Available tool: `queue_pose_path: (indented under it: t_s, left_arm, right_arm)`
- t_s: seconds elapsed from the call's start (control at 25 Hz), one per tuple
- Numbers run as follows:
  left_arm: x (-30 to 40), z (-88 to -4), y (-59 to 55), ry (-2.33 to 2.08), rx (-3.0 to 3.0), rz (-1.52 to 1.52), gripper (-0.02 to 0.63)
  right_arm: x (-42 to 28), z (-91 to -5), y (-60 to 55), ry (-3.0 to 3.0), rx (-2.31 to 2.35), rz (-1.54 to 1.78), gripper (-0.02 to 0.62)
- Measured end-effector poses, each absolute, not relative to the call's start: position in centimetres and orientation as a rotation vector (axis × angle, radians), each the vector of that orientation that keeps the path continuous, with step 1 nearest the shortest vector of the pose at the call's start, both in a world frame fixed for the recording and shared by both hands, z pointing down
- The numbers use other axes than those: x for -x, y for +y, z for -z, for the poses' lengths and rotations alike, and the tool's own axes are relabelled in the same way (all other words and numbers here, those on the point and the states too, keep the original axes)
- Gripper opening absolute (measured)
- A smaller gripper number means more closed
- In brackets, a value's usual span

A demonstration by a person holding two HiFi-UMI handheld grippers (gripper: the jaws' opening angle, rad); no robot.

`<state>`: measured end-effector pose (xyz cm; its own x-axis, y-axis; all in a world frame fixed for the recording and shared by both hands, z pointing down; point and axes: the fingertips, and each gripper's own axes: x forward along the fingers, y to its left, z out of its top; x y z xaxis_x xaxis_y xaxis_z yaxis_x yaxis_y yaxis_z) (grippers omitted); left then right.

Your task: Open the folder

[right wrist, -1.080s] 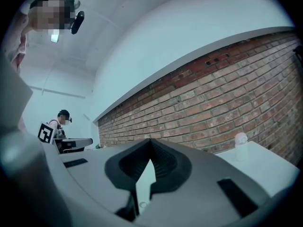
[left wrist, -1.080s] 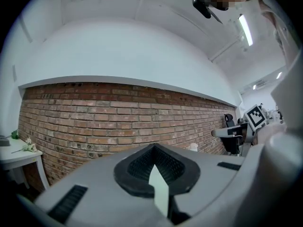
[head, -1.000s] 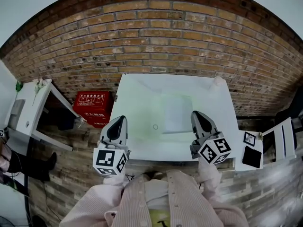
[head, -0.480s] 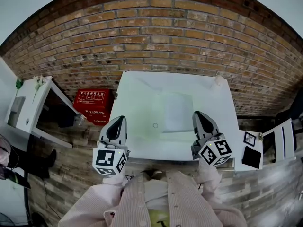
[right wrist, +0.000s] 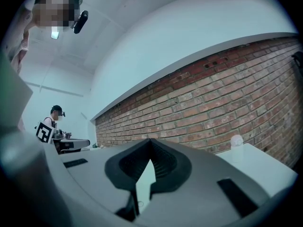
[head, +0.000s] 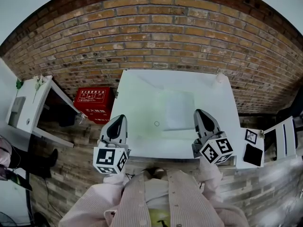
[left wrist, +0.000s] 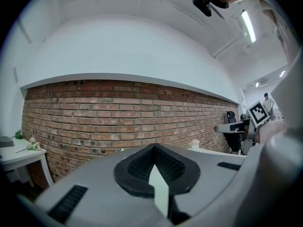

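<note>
Folder (head: 179,109), pale and see-through, is being shown lying flat on the white table (head: 137,93), just right of centre in the head view. Nothing is touching it.

The left gripper (head: 118,119) is being held at the lower left of the table, over its near edge and well apart from the folder. In the left gripper view its jaws are being kept pressed together at the tips (left wrist: 152,148), with nothing pinched between them.

The right gripper (head: 201,113) is being held at the lower right of the table, near the folder's lower right corner but apart from it. In the right gripper view its jaws (right wrist: 150,143) are likewise being kept pressed together on nothing.

A brick wall (head: 156,37) is being seen across the top of the frame behind the table. A small white object (head: 219,78) is standing at the table's upper right corner. A red box (head: 93,103) is sitting on the floor left of the table, below the wall.
</note>
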<state>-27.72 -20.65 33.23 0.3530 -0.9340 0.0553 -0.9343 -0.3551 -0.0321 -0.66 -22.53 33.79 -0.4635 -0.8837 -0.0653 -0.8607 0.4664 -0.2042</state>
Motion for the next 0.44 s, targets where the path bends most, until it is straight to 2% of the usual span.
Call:
queue_pose_path:
  t_s: [0.44]
  left_arm:
    - [28.55,-33.6,-20.68,-1.77,-2.568,-0.101,-0.006]
  right_arm:
    - [1.33,-33.96,-22.42,2.546,1.542,0.22,0.003]
